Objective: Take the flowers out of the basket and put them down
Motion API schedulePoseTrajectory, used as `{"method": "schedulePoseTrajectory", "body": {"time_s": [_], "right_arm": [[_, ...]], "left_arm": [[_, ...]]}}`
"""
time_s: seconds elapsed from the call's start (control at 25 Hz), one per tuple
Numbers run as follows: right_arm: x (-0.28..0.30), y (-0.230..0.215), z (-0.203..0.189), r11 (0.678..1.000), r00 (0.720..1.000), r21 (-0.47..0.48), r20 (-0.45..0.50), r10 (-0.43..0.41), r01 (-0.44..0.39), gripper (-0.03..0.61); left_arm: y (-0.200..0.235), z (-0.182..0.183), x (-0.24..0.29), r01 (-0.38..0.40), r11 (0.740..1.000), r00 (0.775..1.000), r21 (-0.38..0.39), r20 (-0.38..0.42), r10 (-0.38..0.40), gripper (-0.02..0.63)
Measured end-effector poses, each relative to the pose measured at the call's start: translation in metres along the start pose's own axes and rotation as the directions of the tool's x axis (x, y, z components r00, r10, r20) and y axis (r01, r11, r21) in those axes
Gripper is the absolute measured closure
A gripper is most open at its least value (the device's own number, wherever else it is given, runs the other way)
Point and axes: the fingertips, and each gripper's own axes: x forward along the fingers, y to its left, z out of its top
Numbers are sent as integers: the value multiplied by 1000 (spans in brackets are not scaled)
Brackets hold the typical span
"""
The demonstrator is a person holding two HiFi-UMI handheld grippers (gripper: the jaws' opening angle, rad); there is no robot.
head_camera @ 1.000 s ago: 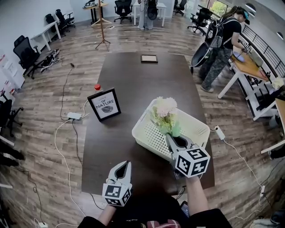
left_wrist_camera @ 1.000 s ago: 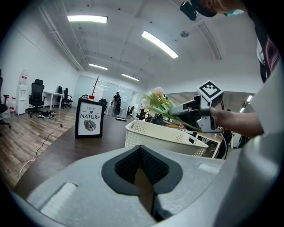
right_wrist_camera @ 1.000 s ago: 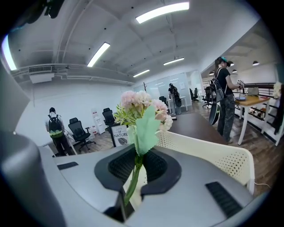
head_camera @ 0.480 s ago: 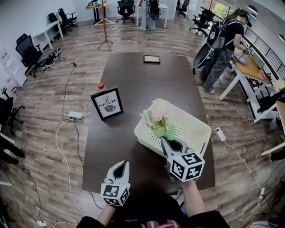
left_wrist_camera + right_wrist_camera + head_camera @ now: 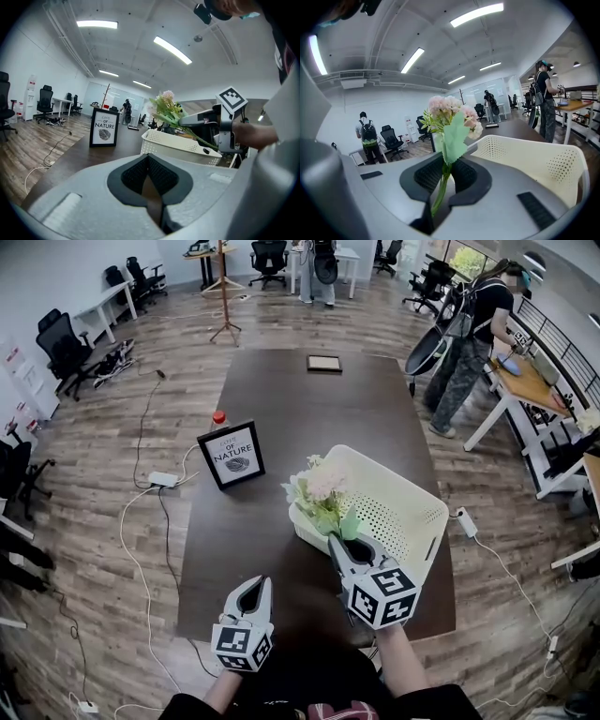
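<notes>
A bunch of pale pink flowers [image 5: 317, 489] with green leaves is held up above the left rim of the white perforated basket [image 5: 405, 512]. My right gripper [image 5: 343, 549] is shut on the green stems, just in front of the basket. In the right gripper view the stem [image 5: 440, 185] runs between the dark pads of the right gripper [image 5: 443, 180], the blooms [image 5: 451, 110] stand above them, and the basket [image 5: 534, 159] lies to the right. My left gripper [image 5: 253, 587] rests low at the table's near edge, shut on nothing; its own view shows the left gripper [image 5: 149, 165] closed.
A framed "Love of Nature" sign [image 5: 232, 455] stands left of the basket, with a red-capped bottle [image 5: 218, 417] behind it. A small picture frame [image 5: 324, 363] lies at the far end of the dark table [image 5: 281, 409]. A person [image 5: 469, 334] stands at the right, and cables [image 5: 141, 512] cross the floor.
My right gripper has carried the flowers leftward, from over the basket's inside to above its left rim. The left gripper has stayed put.
</notes>
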Motion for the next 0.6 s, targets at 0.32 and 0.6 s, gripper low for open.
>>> {"method": "schedulePoseTrajectory", "body": {"time_s": [0.32,0.6], "right_arm": [[5,20,-9,1000,1000,-1,-6,25,-25,529],[14,41,-17,999,999,6,-8,48,-48,529]], "left_arm": [[11,-2,-10,-16,1000,1000,-2,1,16,604],[23,0,-18,-18,1000,1000,-1,8,18,604]]}}
